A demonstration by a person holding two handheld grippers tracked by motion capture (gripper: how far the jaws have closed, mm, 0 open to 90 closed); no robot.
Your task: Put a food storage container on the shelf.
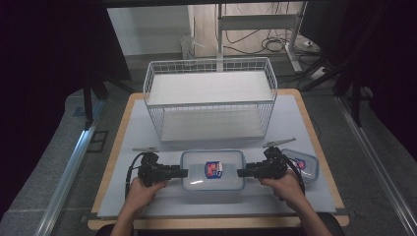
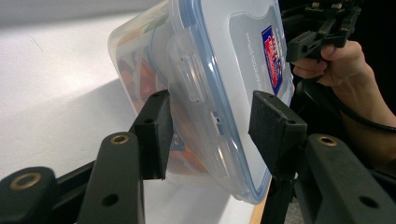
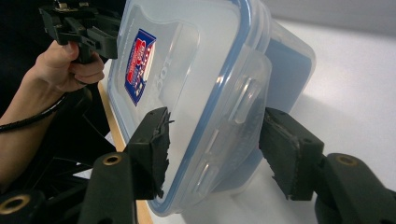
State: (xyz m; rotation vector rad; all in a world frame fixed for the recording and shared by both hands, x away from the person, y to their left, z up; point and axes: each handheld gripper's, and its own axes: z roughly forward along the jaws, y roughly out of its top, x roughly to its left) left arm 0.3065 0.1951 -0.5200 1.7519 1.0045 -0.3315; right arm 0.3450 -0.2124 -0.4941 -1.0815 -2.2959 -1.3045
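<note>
A clear plastic container (image 1: 212, 169) with a blue-rimmed lid and a red-and-blue label lies flat on the white mat, near the table's front edge. My left gripper (image 1: 184, 173) meets its left end and my right gripper (image 1: 241, 172) its right end. In the left gripper view the jaws (image 2: 210, 135) straddle the container (image 2: 224, 46), one pad on the body and one on the lid. Coloured contents show through its wall. In the right gripper view the jaws (image 3: 215, 149) clamp the lid and clasp of the container (image 3: 187, 60). A hand grips each gripper.
A white wire basket (image 1: 211, 98) with two levels stands behind the container at mid-table. A smaller lidded container (image 1: 307, 164) lies just right of my right gripper. The table's wooden edge (image 1: 113, 162) frames the mat. Cables and stand legs lie on the floor beyond.
</note>
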